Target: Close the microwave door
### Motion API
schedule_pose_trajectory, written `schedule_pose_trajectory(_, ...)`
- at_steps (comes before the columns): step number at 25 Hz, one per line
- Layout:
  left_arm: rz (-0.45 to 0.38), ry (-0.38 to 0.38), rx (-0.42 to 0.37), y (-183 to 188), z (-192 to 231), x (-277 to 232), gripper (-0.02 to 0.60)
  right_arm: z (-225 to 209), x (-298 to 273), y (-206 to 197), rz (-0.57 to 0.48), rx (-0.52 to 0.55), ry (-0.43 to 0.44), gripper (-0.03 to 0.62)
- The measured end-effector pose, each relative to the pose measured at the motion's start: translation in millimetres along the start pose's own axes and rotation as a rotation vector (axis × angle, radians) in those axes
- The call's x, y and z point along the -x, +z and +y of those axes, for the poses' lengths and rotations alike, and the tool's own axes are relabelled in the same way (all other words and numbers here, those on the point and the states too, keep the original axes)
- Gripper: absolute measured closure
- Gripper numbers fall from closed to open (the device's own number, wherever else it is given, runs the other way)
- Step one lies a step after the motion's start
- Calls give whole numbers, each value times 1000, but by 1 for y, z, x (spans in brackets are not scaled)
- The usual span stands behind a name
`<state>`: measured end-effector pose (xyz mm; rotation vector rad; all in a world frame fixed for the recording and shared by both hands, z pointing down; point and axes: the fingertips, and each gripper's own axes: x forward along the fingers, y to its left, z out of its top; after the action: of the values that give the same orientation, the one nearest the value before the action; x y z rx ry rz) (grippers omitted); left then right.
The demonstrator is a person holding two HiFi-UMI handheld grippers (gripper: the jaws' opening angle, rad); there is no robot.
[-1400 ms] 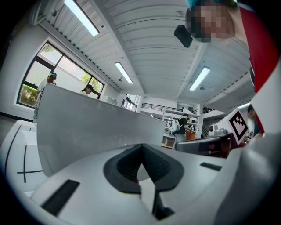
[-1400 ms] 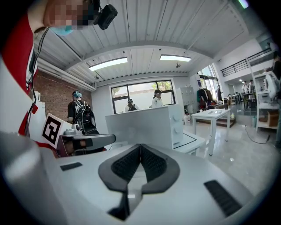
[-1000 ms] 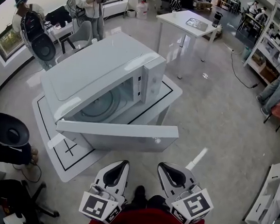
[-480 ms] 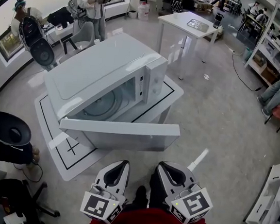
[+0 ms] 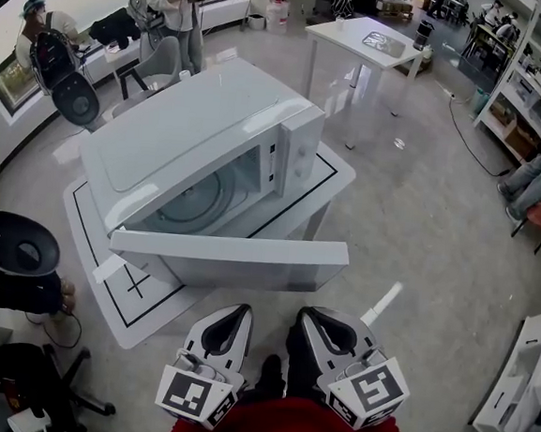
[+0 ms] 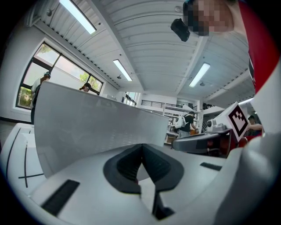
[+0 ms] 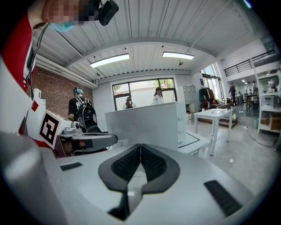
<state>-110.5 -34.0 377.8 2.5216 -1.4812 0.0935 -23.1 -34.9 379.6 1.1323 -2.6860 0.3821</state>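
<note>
A white microwave point(image 5: 193, 128) sits on a low white platform point(image 5: 326, 173), its open cavity facing the camera wearer and holding a glass turntable point(image 5: 191, 208). Its door point(image 5: 239, 255), hinged at the microwave's left front corner, stands swung open, long axis running left to right across the front. Near the door, the left gripper point(image 5: 240, 313) and right gripper point(image 5: 307, 315) hover side by side, jaws pressed together on nothing.
</note>
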Motion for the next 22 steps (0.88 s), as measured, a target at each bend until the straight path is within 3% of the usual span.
schedule_pose_trajectory(22, 31, 34, -17, -4, 6, -9, 551, -10, -5, -4, 27, -16, -5, 576)
